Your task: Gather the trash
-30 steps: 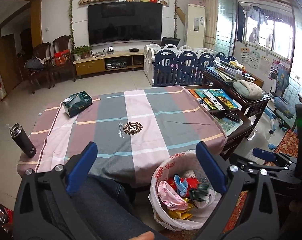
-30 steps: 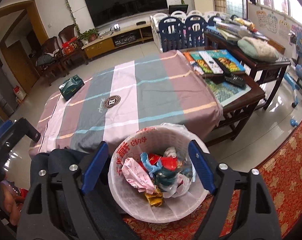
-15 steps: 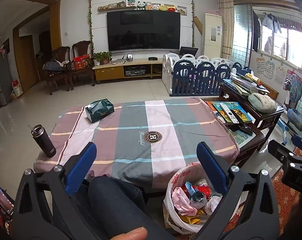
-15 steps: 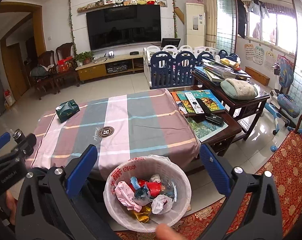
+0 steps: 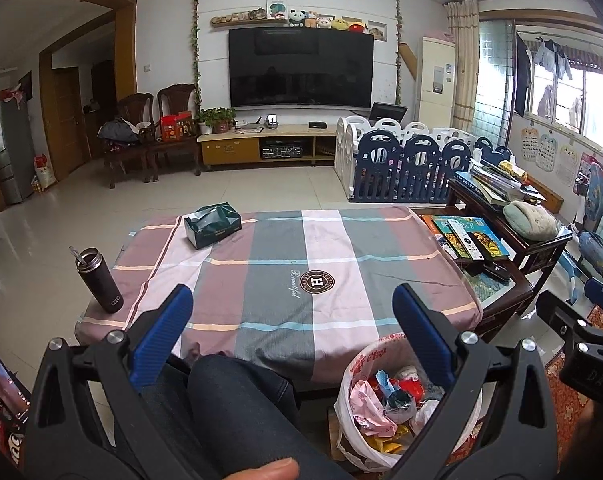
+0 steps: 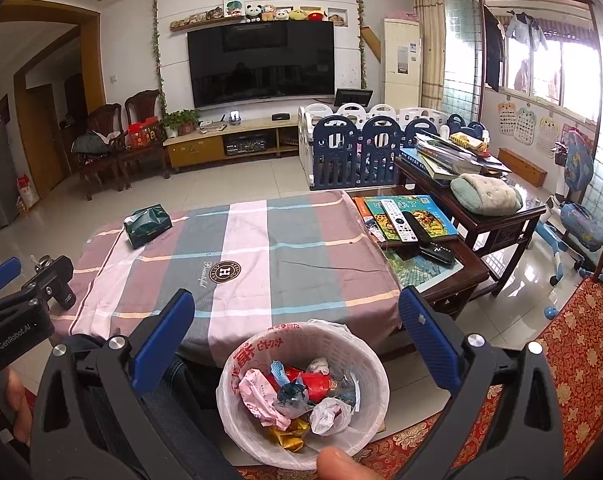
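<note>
Up front, the left gripper (image 5: 291, 312) hangs with its blue fingers spread wide and nothing between them, above the person's denim-clad leg (image 5: 237, 412) at the near edge of the table (image 5: 421, 280). The right gripper (image 6: 293, 316) is likewise spread and empty, poised over the trash basket (image 6: 237, 364) — a white, bag-lined basket on the floor just beside the table's near right corner, filled with crumpled wrappers (image 6: 301, 396) in pink, red, blue and yellow. The leg lies between the left gripper and the basket. On the plaid tablecloth (image 5: 321, 252), a green tissue box (image 5: 212, 225) sits toward the far left corner, and a dark tumbler (image 5: 99, 280) stands at the left edge. Books and remote controls (image 6: 401, 220) lie on the dark side table (image 6: 461, 276) against the right edge — a red patterned rug (image 6: 573, 356) spreads beside the basket.
</note>
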Motion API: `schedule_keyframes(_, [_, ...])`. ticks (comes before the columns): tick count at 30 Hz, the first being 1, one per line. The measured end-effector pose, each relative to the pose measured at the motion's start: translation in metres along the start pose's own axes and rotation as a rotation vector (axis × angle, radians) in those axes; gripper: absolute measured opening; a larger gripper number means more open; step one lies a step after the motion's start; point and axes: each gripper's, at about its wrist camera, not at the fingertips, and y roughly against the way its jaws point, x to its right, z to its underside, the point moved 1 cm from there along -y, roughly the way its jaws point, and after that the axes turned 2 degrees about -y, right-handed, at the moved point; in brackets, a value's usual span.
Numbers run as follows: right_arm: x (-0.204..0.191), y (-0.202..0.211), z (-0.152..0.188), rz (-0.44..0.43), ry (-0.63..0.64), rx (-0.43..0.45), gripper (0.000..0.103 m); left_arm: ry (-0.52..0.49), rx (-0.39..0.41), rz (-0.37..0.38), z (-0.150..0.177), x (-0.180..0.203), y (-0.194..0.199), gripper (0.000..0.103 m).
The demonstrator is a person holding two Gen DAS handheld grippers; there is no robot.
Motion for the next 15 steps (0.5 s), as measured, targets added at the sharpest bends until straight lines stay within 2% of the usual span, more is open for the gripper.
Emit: schedule_keyframes(15, [0.0044,-0.0089,0.002,-0.01,-0.025,-0.04,0.1,0.014,-0.033,0.0,0.0054,-0.0042,-0.0102,0.1])
